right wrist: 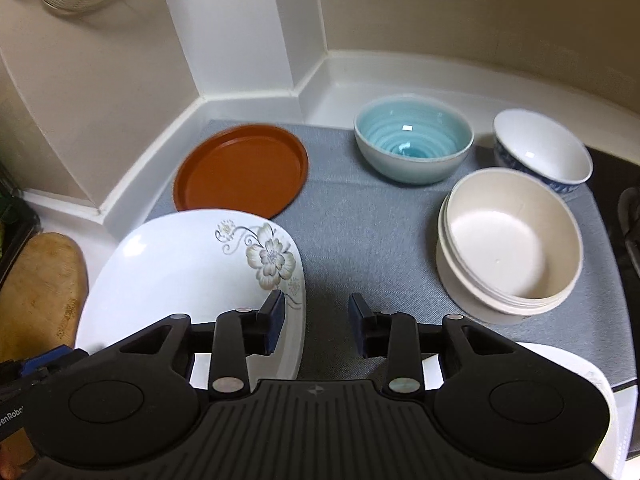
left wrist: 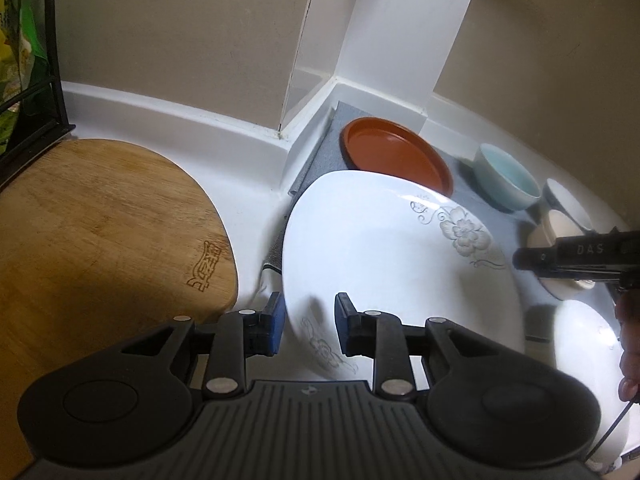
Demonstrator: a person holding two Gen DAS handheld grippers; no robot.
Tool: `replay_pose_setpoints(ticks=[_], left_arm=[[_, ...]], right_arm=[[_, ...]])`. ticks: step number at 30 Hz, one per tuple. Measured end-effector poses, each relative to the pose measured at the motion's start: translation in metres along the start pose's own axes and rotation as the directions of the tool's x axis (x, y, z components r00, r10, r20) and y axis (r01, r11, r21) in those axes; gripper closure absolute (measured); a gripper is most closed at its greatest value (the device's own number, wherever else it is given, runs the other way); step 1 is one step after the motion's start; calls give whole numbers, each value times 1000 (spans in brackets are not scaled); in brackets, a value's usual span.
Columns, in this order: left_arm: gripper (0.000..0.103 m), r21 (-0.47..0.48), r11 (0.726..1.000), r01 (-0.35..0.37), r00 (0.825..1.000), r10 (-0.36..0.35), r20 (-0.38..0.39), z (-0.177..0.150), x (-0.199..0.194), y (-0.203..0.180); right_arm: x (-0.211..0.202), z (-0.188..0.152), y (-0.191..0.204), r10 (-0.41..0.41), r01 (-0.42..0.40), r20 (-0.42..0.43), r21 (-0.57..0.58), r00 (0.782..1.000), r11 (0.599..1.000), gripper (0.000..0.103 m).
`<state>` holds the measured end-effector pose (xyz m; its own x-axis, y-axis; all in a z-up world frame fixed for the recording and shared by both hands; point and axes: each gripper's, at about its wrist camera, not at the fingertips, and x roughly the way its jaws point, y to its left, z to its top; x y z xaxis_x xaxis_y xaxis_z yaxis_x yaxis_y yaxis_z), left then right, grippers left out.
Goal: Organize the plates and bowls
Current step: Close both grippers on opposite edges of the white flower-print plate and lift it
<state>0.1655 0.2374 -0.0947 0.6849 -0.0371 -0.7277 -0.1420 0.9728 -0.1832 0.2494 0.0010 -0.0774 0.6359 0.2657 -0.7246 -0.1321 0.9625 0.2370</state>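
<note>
- Sitting on a grey cloth mat [right wrist: 360, 232] on the white counter [left wrist: 248, 184] are the dishes.
- The big white plate with grey flowers [left wrist: 384, 256] lies at the mat's left edge, partly hanging over onto the counter.
- The left gripper [left wrist: 308, 324] has its blue pads apart, one on each side of the plate's near rim, not squeezing it.
- The right gripper [right wrist: 316, 322] is also open. Nothing is between its pads. Its left pad is over the plate's right edge.
- The round brown plate [right wrist: 242, 172] lies behind the white plate, near the wall corner.
- The light blue bowl [right wrist: 414, 144], the blue-and-white patterned bowl [right wrist: 544, 152] and the stacked cream bowls [right wrist: 508, 240] stand close together on the right.
- Another white dish [left wrist: 580, 344] lies nearest, on the right.
- A wooden cutting board [left wrist: 100, 232] lies on the left.
</note>
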Motion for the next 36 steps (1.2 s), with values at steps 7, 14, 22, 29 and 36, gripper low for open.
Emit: replay_pose_setpoints(ticks=[7,14,22,29,36], left_arm=[[73,-11,1000,-9,999,8,-33,3,17,-1],[73,9,1000,-19,999,19,-42,4,27,-2],[75,16,1000,-27,999,28,-46,5,29,-4],[76,36,999,-15,998,17,-61,1,20,-4],[76,51,999,-1,997,5,-72,-10,3,3]], right_arm=[[27,5,4,50,-53,-70,-36,996,998,66],[45,9,13,93,-100,-113,-60,989,993,66],[49,10,13,92,-98,-99,-50,991,994,76],[35,5,8,69,-74,-76,-69,995,995,87],[21,-9,7,74,-85,-117,-89,990,992,87]])
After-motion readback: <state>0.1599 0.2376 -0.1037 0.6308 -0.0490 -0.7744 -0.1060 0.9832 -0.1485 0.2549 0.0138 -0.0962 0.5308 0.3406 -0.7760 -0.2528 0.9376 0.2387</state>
